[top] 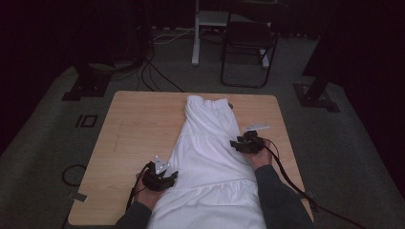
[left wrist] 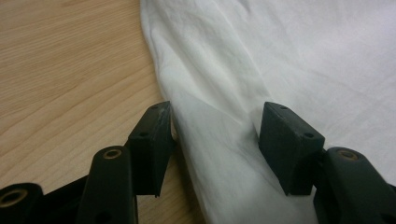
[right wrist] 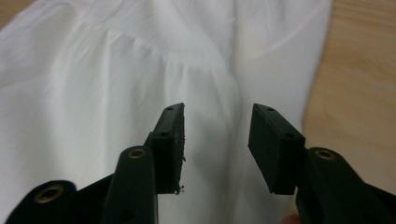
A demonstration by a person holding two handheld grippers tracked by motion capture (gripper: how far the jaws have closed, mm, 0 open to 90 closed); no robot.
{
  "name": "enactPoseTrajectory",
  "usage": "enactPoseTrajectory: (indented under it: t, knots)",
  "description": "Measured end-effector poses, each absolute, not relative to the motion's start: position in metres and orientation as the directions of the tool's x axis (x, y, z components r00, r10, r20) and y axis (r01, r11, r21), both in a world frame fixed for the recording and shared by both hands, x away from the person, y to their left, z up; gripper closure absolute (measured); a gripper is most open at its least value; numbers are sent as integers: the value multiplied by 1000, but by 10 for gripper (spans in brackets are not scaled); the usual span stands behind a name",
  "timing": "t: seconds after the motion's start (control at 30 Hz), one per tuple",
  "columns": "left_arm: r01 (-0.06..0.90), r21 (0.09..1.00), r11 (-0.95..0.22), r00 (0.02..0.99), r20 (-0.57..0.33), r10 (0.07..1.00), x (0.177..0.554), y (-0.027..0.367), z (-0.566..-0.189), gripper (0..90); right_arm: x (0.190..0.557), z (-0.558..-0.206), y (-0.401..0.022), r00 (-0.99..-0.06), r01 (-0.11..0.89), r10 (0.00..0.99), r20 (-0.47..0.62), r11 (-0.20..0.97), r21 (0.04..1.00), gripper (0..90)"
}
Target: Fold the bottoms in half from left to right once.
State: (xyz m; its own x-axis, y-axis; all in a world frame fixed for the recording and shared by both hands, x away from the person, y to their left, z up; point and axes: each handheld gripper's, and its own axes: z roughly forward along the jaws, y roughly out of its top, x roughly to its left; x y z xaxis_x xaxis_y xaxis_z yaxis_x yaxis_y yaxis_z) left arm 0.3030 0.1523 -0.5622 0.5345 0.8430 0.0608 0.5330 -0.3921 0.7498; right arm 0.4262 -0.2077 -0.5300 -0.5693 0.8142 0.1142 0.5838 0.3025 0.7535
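Left tongs (left wrist: 215, 135) parted astride white garment (top: 210, 157) edge; right tongs (right wrist: 215, 140) parted above it.

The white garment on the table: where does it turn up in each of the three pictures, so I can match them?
High view: the white garment runs down the table's middle, between both grippers.
Left gripper view: it covers the right side, its folded edge lying between the open jaws.
Right gripper view: it covers the left and middle, under the open jaws.
Shared landmark: the wooden table beside the garment's edge, at left in the left gripper view and right in the right gripper view.
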Motion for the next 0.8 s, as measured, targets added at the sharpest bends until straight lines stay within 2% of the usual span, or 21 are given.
enactPoseTrajectory:
  t: [0.13, 0.17, 0.2, 0.23, 0.27, 0.3, 0.37, 0.43, 0.47, 0.67, 0.73, 0.8]
  knots:
    - [532, 751, -392, 534, 61, 843, 303, 153, -562, 441, 450, -536, -194, -571, 606, 809, 142, 299, 738, 508]
    - [529, 752, -392, 532, 66, 844, 302, 152, -563, 442, 460, -541, -188, -558, 630, 817, 144, 303, 715, 554]
    - [529, 752, -392, 532, 66, 844, 302, 152, -563, 442, 460, -541, -188, -558, 630, 817, 144, 303, 715, 554]
    - [528, 753, -394, 531, 69, 844, 302, 152, -563, 442, 465, -545, -185, -575, 634, 809, 124, 344, 693, 798]
    - [527, 753, -394, 531, 70, 844, 302, 152, -563, 442, 465, -545, -185, -575, 634, 809, 124, 344, 693, 798]
    - [525, 752, -398, 533, 74, 843, 301, 152, -563, 442, 460, -536, -189, -540, 598, 840, 59, 333, 729, 875]
    - [526, 752, -397, 532, 74, 844, 300, 152, -563, 442, 452, -518, -202, -482, 556, 876, 36, 273, 785, 883]
    - [524, 750, -404, 537, 77, 840, 300, 151, -562, 442, 446, -503, -216, -415, 519, 909, -47, 279, 808, 883]
    - [524, 749, -405, 540, 76, 838, 299, 150, -562, 442, 445, -501, -223, -398, 525, 916, -49, 271, 807, 882]
    - [529, 737, -421, 554, 75, 829, 300, 148, -560, 441, 447, -532, -233, -395, 598, 918, 5, 253, 761, 874]
    - [539, 708, -457, 567, 96, 818, 305, 147, -550, 439, 449, -551, -230, -404, 629, 914, 26, 257, 734, 870]
    - [524, 722, -451, 569, 97, 817, 308, 146, -544, 436, 449, -555, -228, -405, 635, 914, 23, 263, 726, 869]
